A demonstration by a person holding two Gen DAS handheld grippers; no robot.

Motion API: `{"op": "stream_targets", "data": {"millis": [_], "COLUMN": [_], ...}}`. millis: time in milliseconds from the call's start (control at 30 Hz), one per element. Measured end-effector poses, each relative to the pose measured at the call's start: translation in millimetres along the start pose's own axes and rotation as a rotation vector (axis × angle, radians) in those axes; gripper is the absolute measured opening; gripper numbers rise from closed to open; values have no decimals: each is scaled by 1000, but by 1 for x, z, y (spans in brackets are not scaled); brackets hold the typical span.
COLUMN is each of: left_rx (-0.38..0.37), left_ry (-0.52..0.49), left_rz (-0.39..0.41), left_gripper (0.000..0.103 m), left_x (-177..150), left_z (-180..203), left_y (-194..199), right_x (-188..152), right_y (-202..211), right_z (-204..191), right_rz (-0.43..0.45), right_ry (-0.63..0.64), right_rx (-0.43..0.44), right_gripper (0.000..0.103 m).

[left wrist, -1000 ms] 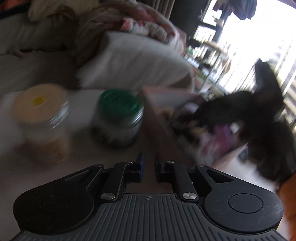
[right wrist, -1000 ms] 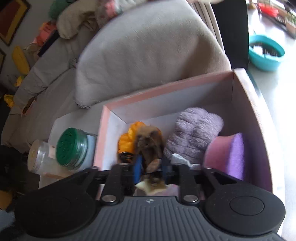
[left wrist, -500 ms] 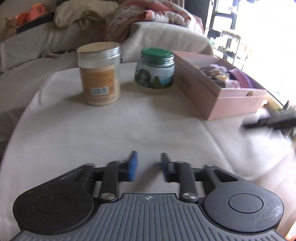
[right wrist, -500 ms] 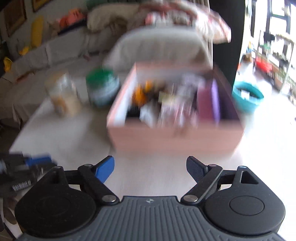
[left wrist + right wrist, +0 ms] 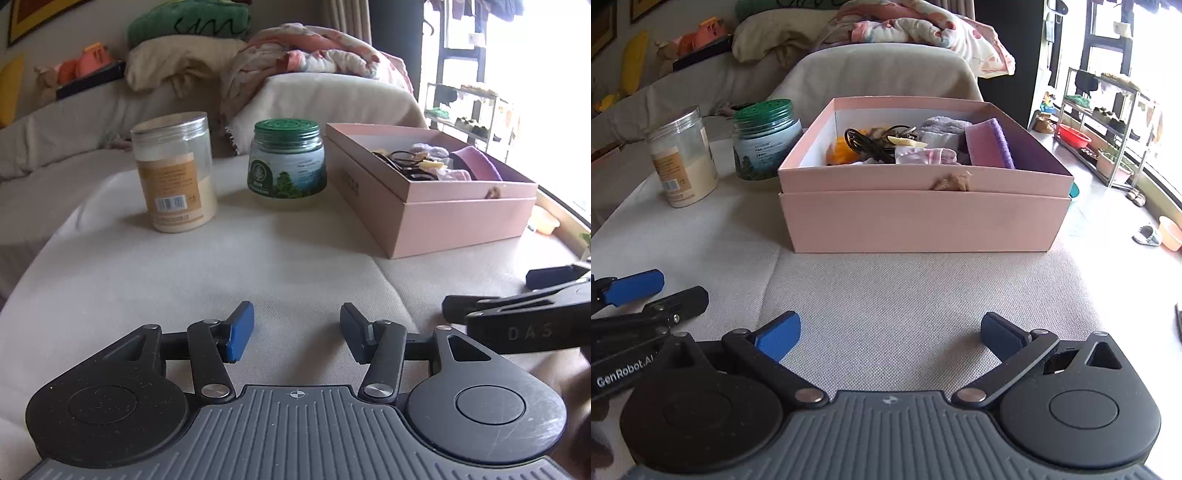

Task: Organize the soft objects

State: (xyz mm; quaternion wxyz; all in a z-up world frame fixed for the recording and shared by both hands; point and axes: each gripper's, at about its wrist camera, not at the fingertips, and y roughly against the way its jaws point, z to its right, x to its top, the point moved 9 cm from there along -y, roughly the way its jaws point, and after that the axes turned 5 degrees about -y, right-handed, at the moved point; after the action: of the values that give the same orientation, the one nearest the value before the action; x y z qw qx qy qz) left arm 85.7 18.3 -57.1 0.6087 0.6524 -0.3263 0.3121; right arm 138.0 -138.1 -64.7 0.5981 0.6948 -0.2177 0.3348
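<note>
A pink cardboard box (image 5: 923,218), open at the top and seated in its own lid, stands on a surface (image 5: 905,295) covered with pale woven cloth. Inside lies a jumble of soft things: a fuzzy lilac piece (image 5: 943,123) at the back, a purple and pink sponge block (image 5: 990,146) toward the right wall, an orange piece (image 5: 839,154) at the left, dark looped hair ties (image 5: 868,142) across the middle, and a pale pink crumpled bit (image 5: 919,156) at the front. A small brown tuft (image 5: 951,182) pokes over the box's front rim.

Left of the box, just beside it, stands a squat glass jar with a green lid (image 5: 287,162); further left, apart from it, a taller clear jar with a tan label (image 5: 173,171).

Bare cloth stretches wide between the box and both grippers. The left gripper (image 5: 297,330) has its jaws opening with nothing between them. The right gripper (image 5: 891,334) sits beside it, its jaws also opening, spread very wide and empty. Both hover low over the cloth, their finger pads blue and flat.

Behind the surface a sofa carries heaped blankets and pillows
</note>
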Motion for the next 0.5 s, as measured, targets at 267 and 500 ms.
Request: {"op": "stream_targets", "data": {"millis": [267, 500], "left_rx": [23, 35], "left_ry": [16, 18], "left_rz": [0, -1], "left_gripper": [57, 57], "left_x": [1, 2], "left_z": [-1, -1], "left_y": [-3, -4], "right_x": [-1, 0], "right_y": [0, -1], "right_z": [6, 5], "right_rz": [84, 83], "right_ry": [-14, -13], "right_rx": [-17, -7], "right_gripper": [103, 103]}}
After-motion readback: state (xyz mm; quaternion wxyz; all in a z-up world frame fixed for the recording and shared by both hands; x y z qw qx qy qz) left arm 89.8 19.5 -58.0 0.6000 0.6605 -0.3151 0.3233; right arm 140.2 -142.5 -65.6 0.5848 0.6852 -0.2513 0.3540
